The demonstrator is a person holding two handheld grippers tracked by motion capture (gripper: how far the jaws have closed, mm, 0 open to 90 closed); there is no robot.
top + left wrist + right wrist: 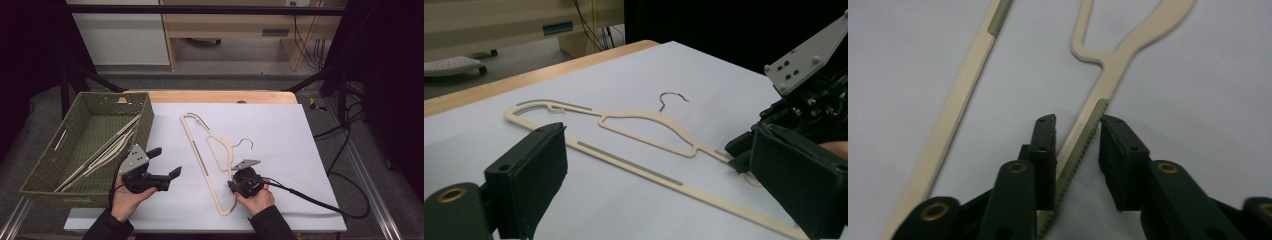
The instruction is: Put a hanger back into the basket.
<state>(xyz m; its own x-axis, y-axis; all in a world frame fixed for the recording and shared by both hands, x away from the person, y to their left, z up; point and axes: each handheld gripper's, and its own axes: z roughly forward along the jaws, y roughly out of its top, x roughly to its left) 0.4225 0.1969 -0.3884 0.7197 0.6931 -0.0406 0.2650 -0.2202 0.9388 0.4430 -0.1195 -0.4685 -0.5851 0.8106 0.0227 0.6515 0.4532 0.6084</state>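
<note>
Right hand-held gripper straddles the ribbed shoulder arm of the cream hanger. Jaws narrowed around it, but a sliver of gap shows on each side, so pads look not yet pressed on. Hanger lies flat on the white tabletop, wire hook pointing away from the person.

Risks as I judge them:
- Arm is thin and flat on the surface; pads may close above it or scrape the tabletop and miss.
- Grip sits far out on one arm, so a lift would let the long hanger swing or twist out of the pads.
- Ribbed strip runs at a slant between the jaws; closing could cam it sideways.

Left hand-held gripper hangs spread wide and empty between hanger and green wicker basket, which already holds other hangers; a swinging hanger could snag on the basket rim.
</note>
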